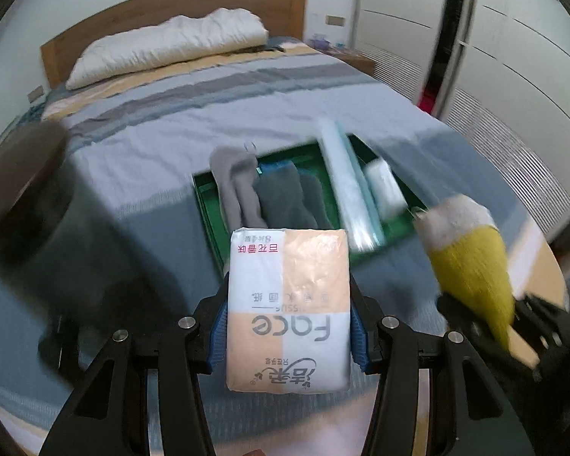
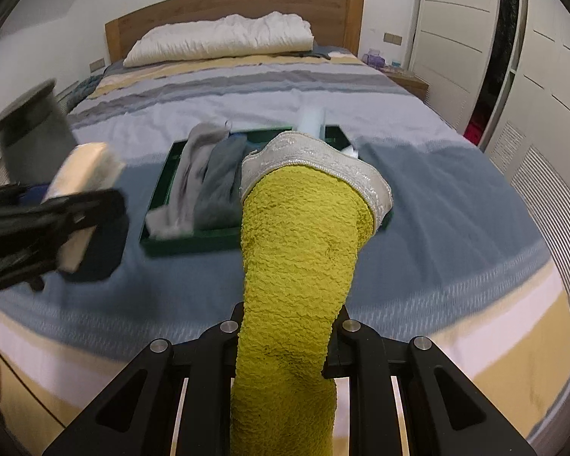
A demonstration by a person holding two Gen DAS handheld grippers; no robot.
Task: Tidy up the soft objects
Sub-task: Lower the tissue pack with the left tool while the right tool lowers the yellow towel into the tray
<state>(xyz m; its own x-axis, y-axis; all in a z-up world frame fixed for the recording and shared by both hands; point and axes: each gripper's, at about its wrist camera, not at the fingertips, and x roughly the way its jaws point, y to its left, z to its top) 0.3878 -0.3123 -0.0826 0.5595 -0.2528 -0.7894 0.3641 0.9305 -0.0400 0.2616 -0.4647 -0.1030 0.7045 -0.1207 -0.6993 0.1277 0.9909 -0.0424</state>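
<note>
My left gripper (image 1: 288, 326) is shut on a white and peach pack of face tissues (image 1: 288, 304), held above the bed's near end. My right gripper (image 2: 288, 326) is shut on a yellow towel with a pale lace border (image 2: 300, 250); it also shows in the left wrist view (image 1: 471, 266). A green tray (image 2: 159, 197) lies on the bed ahead of both grippers and holds grey socks (image 2: 216, 182) and a clear plastic-wrapped pack (image 1: 349, 190). The left gripper with the tissue pack (image 2: 79, 205) shows blurred at the left of the right wrist view.
The bed has a striped blue, grey and yellow cover (image 2: 437, 197) and a white pillow (image 2: 224, 38) by the wooden headboard (image 2: 231, 3). White wardrobe doors (image 2: 459, 30) stand to the right. A nightstand (image 2: 406, 79) sits at the far right. A dark cylinder (image 2: 30, 129) is blurred at left.
</note>
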